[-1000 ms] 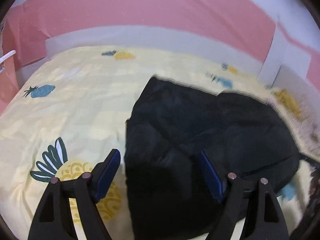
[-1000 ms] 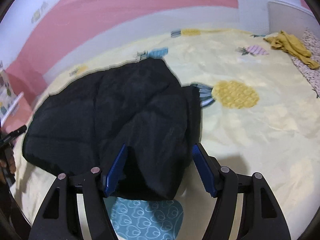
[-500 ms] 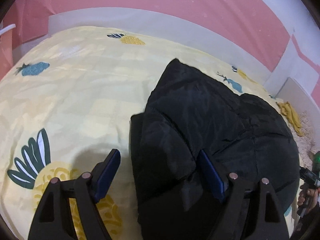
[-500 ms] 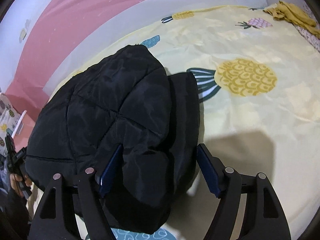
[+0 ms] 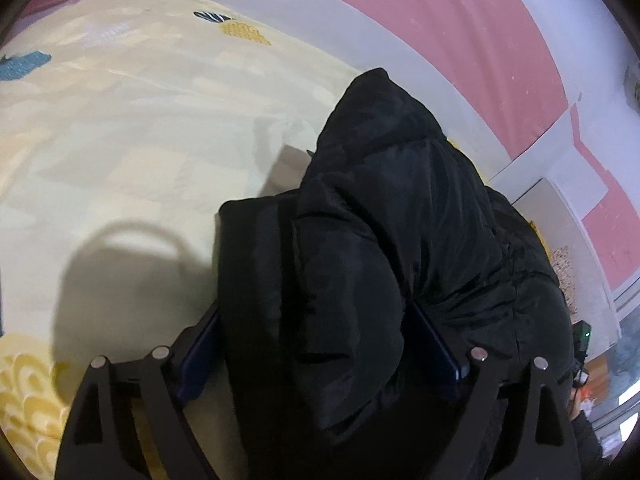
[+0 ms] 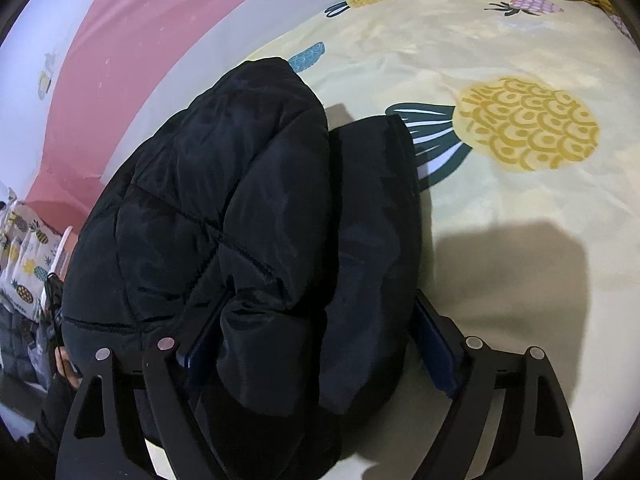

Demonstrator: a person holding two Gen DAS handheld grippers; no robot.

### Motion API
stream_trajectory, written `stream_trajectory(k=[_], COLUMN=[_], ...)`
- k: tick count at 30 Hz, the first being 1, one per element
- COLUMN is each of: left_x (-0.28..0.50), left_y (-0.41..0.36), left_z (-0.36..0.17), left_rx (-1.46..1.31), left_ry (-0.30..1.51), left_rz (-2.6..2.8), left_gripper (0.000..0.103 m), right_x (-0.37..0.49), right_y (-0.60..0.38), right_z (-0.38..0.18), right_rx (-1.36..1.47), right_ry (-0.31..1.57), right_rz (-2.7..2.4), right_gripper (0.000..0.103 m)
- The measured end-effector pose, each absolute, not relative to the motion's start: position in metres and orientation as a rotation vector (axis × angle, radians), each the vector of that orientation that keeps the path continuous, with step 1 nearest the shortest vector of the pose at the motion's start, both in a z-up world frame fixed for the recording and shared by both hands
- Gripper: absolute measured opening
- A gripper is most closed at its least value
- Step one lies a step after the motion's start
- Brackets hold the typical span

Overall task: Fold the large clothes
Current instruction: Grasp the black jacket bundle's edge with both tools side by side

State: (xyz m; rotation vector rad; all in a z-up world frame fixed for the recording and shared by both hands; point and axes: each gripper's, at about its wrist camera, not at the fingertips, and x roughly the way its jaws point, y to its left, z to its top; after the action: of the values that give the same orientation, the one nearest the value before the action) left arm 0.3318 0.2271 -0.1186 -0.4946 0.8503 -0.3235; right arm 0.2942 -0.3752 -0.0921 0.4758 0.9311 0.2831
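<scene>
Both tongs are spread wide and straddle thick folds of a black padded jacket. The left tongs sit at the bottom of the left wrist view; their blue pads stand on either side of a bulky roll of fabric, and the jaws have just been opening with the cloth between them. Whether the pads press the cloth or only flank it cannot be told for certain, though they look loose rather than clamped. The right tongs sit at the bottom of the right wrist view in the same way, at their widest, also just opened further, with a puffy fold between the pads. The jacket lies directly ahead of each tool, running from the bottom centre of each frame up toward the middle, its long axis pointing away from the tongs toward the pink and white wall. It rests bundled on a pale yellow bedsheet printed with pineapples, one large yellow pineapple at the right of the right wrist view. Both hands seem equally near, one at each end of the bundle's near edge.
</scene>
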Motion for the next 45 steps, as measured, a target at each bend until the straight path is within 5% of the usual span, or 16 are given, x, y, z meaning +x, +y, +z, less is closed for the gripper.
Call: stream_trajectory(k=[7,26,34,45], left_x=[0.31,0.324,0.32,0.325], left_y=[0.226,0.224,0.211,0.197], left_z=[-0.125,-0.122,-0.116,-0.113], left_rx=[-0.495,-0.489,-0.478,-0.476], left_ry=[0.832,0.859,0.865,0.925], left_rz=[-0.368,-0.365,-0.372,-0.354], left_gripper=[0.091,0.09,0.075,0.074], right_x=[0.277,0.316,0.31,0.321], right_y=[-0.373,-0.369,-0.364,-0.364], right_z=[-0.098,-0.111,-0.1,-0.114], right_rx=[0.51,0.573,0.562,0.629], right_ry=[0.944,0.953,0.932,0.969], right_rz=[0.346,0.385,0.377,0.398], right_gripper=[0.077,0.077,0.051,0.056])
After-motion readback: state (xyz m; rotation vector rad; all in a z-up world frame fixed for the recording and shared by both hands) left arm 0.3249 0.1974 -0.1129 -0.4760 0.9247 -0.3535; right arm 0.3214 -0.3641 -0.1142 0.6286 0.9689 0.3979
